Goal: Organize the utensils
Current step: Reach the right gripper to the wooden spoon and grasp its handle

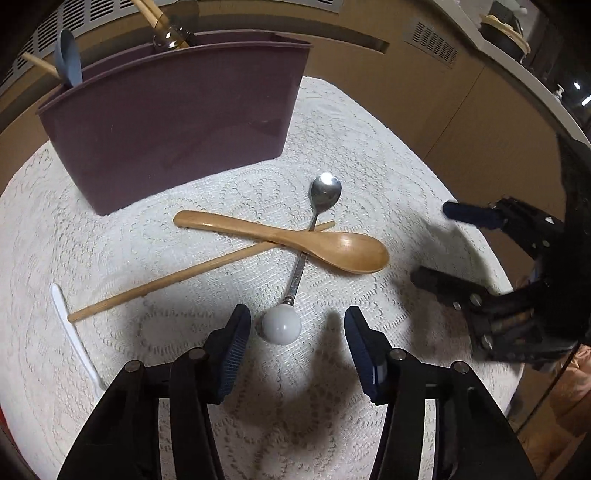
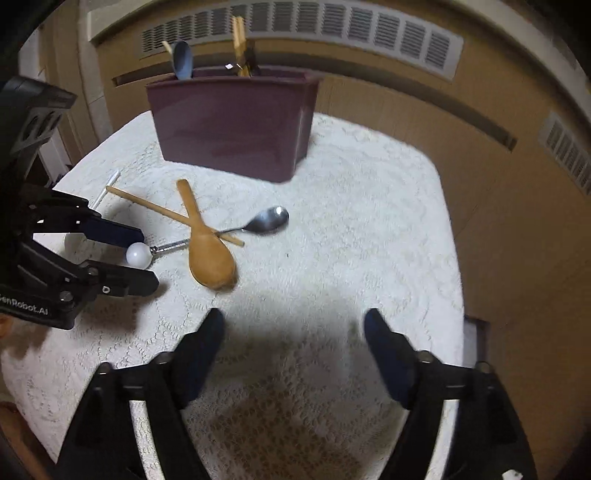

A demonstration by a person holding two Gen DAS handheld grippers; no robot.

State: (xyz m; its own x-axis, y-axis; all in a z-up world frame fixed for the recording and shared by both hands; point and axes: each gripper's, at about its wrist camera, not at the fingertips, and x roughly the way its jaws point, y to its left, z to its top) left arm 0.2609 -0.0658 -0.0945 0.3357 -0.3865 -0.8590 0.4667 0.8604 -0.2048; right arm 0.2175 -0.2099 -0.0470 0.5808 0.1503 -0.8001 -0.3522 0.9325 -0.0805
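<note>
A maroon utensil holder (image 1: 177,125) (image 2: 236,122) stands at the back of the lace-covered table, with a blue spoon (image 1: 68,59) and wooden utensils in it. In front lie a wooden spoon (image 1: 295,240) (image 2: 207,247), a wooden chopstick (image 1: 177,277) (image 2: 147,205) and a metal spoon with a white ball end (image 1: 281,325) (image 2: 138,254), crossed over each other. My left gripper (image 1: 297,321) (image 2: 147,258) is open, its fingers either side of the white ball. My right gripper (image 2: 293,325) (image 1: 430,243) is open and empty, right of the wooden spoon.
A white plastic utensil (image 1: 74,339) (image 2: 105,188) lies at the table's left. The white lace cloth (image 1: 369,147) covers the table, whose right edge drops off to a tan cabinet wall with vents (image 2: 295,33).
</note>
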